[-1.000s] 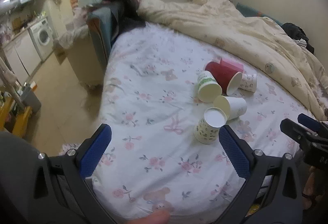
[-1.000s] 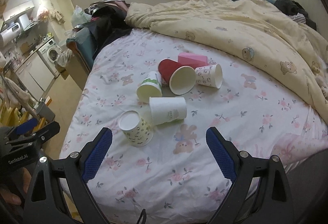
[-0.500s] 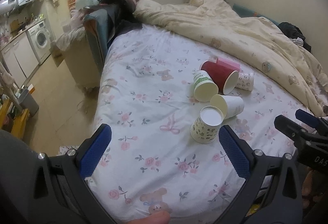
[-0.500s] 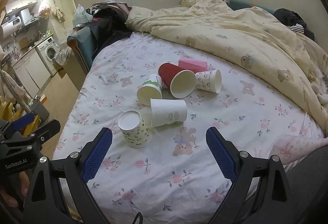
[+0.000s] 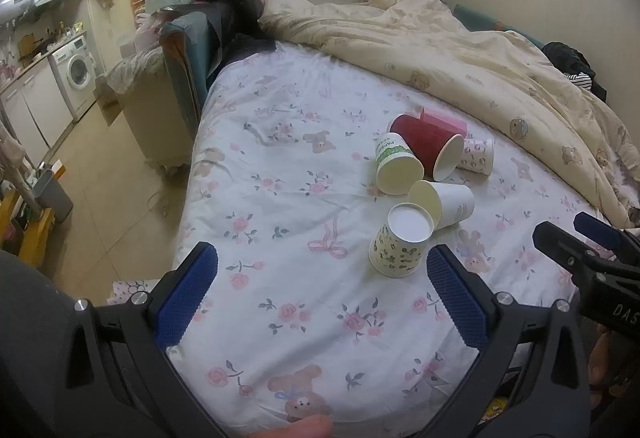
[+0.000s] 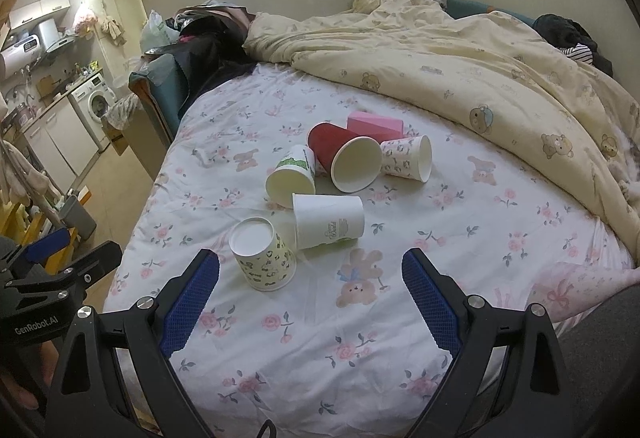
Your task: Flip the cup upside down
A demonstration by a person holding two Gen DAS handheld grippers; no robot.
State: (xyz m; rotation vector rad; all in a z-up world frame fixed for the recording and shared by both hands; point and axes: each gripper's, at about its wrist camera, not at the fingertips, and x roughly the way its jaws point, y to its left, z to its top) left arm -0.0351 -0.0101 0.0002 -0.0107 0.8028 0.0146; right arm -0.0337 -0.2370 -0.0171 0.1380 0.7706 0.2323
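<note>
On my far left I see a washing machine [image 6: 97, 105] against the kitchen wall, well apart from the bed [image 6: 248, 322]. My left claw [image 5: 320, 302] hangs over the near edge of the flowered sheet, its blue pads spread wide with nothing between them. Just ahead of its right pad stands the patterned cup [image 5: 400, 246]: a pale paper cup printed with small dark animal figures, resting on its rim with its white base facing up and leaning slightly. In the right wrist view the same cup [image 6: 262, 256] sits just ahead of my right claw's left pad. Touching it to the right lies a plain white cup [image 6: 328, 222] on its side. Behind are a green-printed cup [image 6: 292, 177], a red cup [image 6: 346, 157] and a small pink-patterned cup [image 6: 408, 157], all lying down, with a pink box [image 6: 374, 125] at the back. My right claw [image 6: 310, 298] is spread open and empty too. A cream duvet [image 6: 460, 69] is heaped along the right.
</note>
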